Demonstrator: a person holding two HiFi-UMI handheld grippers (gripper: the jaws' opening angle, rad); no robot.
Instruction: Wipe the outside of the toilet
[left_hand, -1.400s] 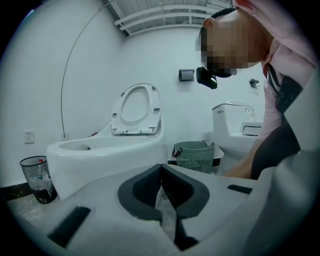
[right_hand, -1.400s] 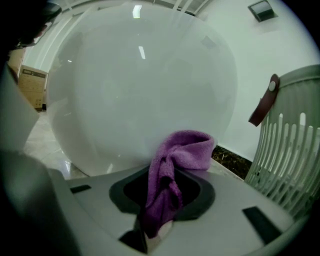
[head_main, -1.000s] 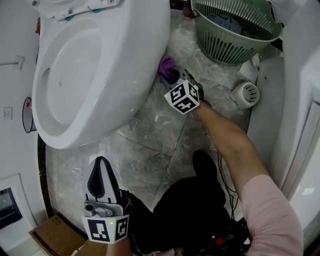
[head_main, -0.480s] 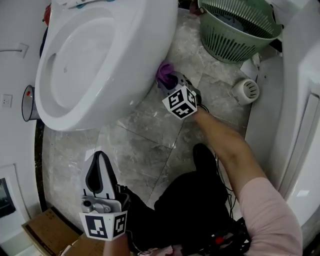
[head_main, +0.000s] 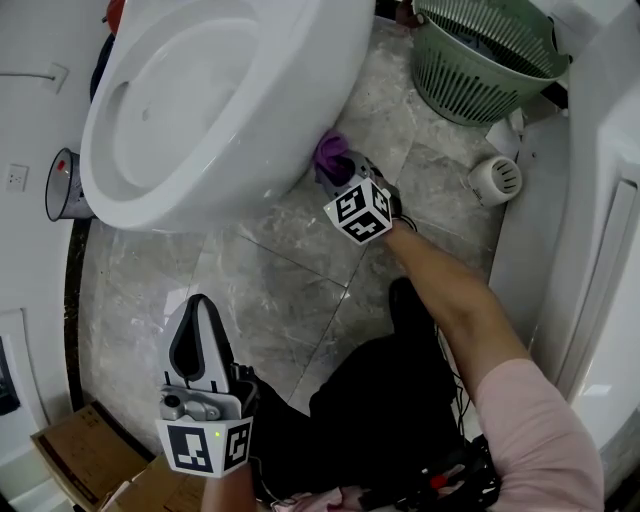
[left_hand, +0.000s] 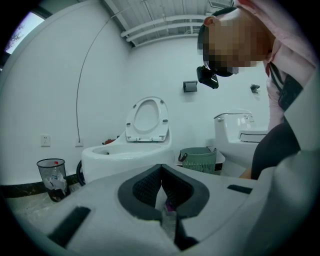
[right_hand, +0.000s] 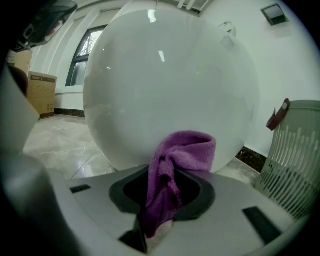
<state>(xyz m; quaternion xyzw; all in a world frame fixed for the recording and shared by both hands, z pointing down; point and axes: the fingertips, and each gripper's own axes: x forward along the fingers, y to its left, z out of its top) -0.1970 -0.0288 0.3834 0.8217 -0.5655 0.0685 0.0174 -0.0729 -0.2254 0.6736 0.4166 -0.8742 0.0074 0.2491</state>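
Observation:
The white toilet (head_main: 215, 100) fills the upper left of the head view; its rounded outer wall (right_hand: 170, 85) looms in the right gripper view. My right gripper (head_main: 338, 168) is shut on a purple cloth (head_main: 330, 150), whose folded end (right_hand: 186, 150) presses against the bowl's lower side near the floor. My left gripper (head_main: 196, 322) hangs low at the bottom left, away from the toilet, jaws shut with nothing between them. In the left gripper view the toilet (left_hand: 127, 152) stands ahead with its seat lid raised.
A green slatted basket (head_main: 480, 60) stands at the upper right, beside a small white round fan-like object (head_main: 495, 178). A clear bin (head_main: 62, 185) sits left of the toilet. Cardboard boxes (head_main: 90, 460) lie at the bottom left. A second white fixture (left_hand: 240, 135) stands right.
The right gripper has kept the cloth on the bowl's lower side, sliding slightly along it. The head view has shifted, so the toilet sits higher. The left gripper stays put.

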